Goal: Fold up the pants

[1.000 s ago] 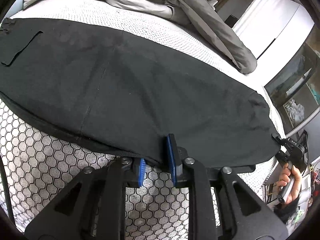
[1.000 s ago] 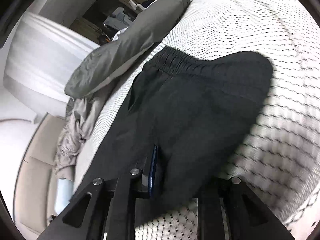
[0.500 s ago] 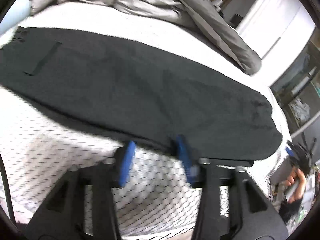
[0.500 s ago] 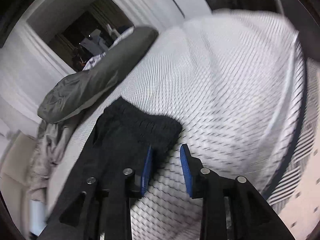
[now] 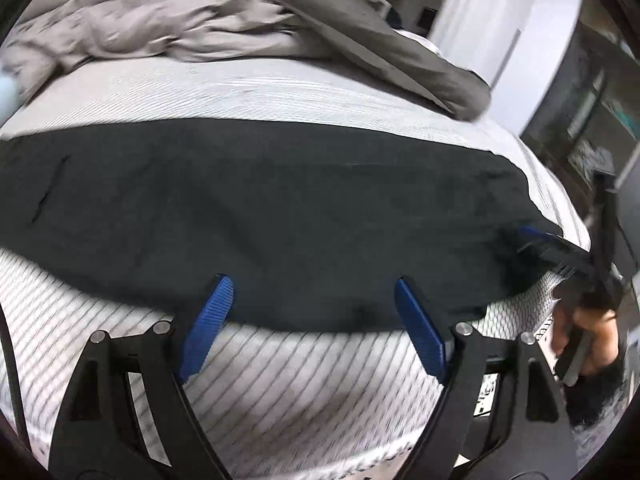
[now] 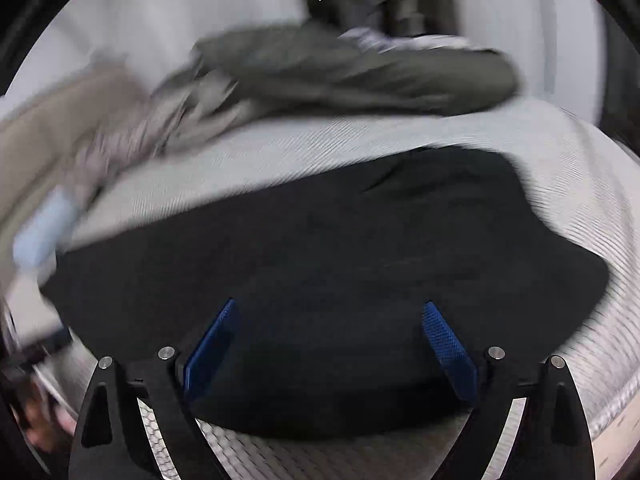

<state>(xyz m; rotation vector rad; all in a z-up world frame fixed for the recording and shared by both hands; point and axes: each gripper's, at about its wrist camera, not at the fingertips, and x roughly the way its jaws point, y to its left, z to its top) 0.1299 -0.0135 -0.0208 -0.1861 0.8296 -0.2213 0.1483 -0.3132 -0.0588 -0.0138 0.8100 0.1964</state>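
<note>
Across the middle of both wrist views: the long black soft-cloth pants (image 5: 280, 208) are lying flat as a wide dark band on the white mattress with its fine honeycomb-patterned cover (image 5: 280, 384).
Change, left tongs: the left gripper (image 5: 314, 316) has just been opening; a second ago its blue ribbed pads (image 5: 208, 324) were close together at the near hem, and now they are standing wide apart with nothing between them, clear of the cloth edge.
Change, right tongs: the right gripper (image 6: 332, 340) has just been opening too; earlier its pads were pinched on the black fabric, and now its pads (image 6: 448, 344) are spread wide over the pants without pressing on them.
Change, view: the right wrist picture is now showing the pants across the frame's centre, where half a second ago only a corner was showing at lower left.
Pants shape: the near edge is curving smoothly; a narrow slit pocket is showing at the left of the left wrist view.
Bedding: a crumpled grey-beige quilted duvet (image 5: 224, 28) is lying heaped along the upper part of both frames, apart from the pants.
Right edge, left wrist view: a person's hand (image 5: 588, 340) is holding the other tool's handle.
Sharpness: both pictures are blurring with motion, the right one more.
</note>
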